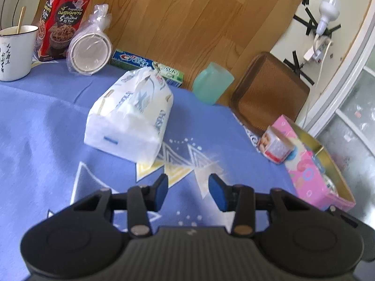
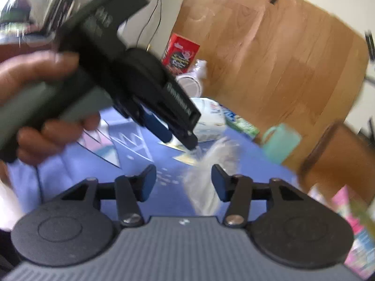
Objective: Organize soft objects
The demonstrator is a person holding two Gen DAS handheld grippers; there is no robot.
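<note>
A soft white tissue pack (image 1: 131, 117) lies on the blue tablecloth (image 1: 42, 121), ahead and left of my left gripper (image 1: 188, 190), which is open and empty above the cloth. In the right wrist view my right gripper (image 2: 184, 182) is open and empty. The left gripper's body, held in a hand, shows there at upper left (image 2: 131, 77). A blurred white crumpled tissue or plastic piece (image 2: 211, 171) lies on the cloth just beyond the right fingers. The tissue pack shows behind it (image 2: 208, 121).
At the back stand a white mug (image 1: 15, 51), a red snack box (image 1: 63, 18), wrapped paper bowls (image 1: 90, 49), a toothpaste box (image 1: 145, 64) and a green cup (image 1: 212, 83). A pink box (image 1: 311, 164) with a small can (image 1: 274, 145) sits right. A brown chair (image 1: 269, 93) stands beyond the table.
</note>
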